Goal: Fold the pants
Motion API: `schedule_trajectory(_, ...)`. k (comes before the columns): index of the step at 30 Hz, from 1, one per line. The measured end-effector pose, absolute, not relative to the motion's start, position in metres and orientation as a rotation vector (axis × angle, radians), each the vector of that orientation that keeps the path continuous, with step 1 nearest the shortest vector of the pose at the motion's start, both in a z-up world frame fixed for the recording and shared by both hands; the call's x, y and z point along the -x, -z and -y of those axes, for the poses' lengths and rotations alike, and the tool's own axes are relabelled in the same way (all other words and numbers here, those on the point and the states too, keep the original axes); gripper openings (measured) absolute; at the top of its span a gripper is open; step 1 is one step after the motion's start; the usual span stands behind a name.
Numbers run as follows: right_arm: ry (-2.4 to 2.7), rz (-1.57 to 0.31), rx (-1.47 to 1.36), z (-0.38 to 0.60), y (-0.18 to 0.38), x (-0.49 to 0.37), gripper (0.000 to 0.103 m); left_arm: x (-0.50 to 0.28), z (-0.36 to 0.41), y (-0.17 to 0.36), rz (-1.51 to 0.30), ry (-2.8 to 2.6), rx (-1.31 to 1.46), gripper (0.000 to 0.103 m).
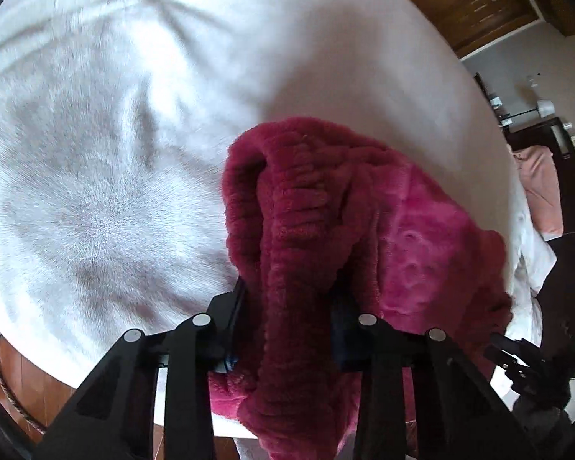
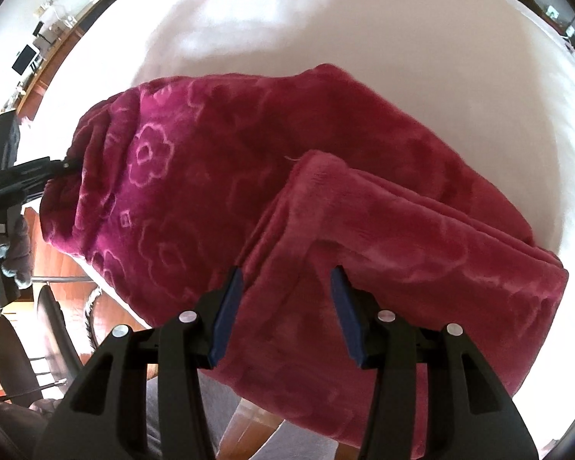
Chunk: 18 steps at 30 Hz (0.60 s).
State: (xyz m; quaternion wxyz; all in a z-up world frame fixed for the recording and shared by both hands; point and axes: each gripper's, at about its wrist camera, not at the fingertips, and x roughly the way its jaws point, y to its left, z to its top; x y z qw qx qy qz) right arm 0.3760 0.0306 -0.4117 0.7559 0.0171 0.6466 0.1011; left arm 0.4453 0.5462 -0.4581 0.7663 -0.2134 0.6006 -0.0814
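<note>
Magenta fleece pants [image 2: 218,176] draped over white-covered surface [image 1: 96,153]. Left tool [image 1: 287,306] clamped on ribbed waistband bunch [image 1: 299,230]. Right tool [image 2: 287,299] pinching folded leg edge at near side.

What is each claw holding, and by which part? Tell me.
Both hold the pants. The left claw grips the ribbed waistband. The right claw has a folded leg edge between its fingers, though whether they pinch it cannot be told.
</note>
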Motion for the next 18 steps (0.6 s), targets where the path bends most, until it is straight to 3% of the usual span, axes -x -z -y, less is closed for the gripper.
schedule_trajectory(6, -0.207, -1.367, -0.086, 0.009, 0.4, -0.354, 0.049, -0.425, -0.513, 0.404, -1.212, 0.215, 0.481, 0.026)
schedule_trajectory(18, -0.157, -1.308, -0.19, 0.114, 0.385, -0.283, 0.049, -0.382, -0.385, 0.3, -1.058, 0.411, 0.38, 0.025)
